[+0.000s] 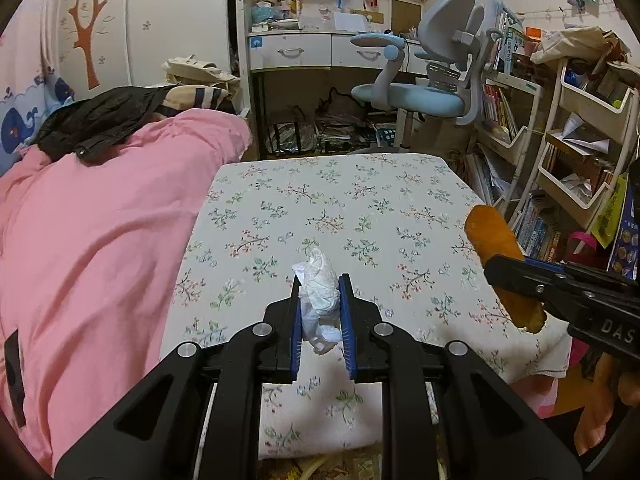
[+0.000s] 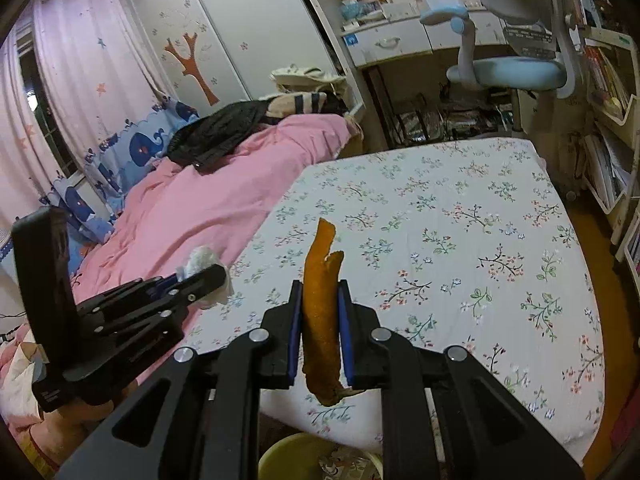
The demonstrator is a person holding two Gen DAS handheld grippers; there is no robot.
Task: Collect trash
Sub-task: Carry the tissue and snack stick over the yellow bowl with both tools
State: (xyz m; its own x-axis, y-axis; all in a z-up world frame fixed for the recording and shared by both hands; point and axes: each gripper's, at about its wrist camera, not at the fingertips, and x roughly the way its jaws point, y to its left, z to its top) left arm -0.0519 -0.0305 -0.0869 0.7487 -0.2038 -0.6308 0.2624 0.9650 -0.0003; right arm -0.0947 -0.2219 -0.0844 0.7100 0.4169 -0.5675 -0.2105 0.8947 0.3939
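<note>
- Left claw [image 1: 320, 312] pinches a crumpled white tissue [image 1: 320, 292], clear of the floral bedsheet [image 1: 360, 208].
- Right claw [image 2: 319, 328] clamps an orange peel strip [image 2: 320, 312] above the bed's near edge.
- Both pieces look collected; next, carry them over the yellowish bin [image 2: 288, 456] below and release.

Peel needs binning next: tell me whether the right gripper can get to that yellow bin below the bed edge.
Probably yes. The right gripper, shut on the orange peel, hangs just above the yellow bin, and nothing shows between them.
</note>
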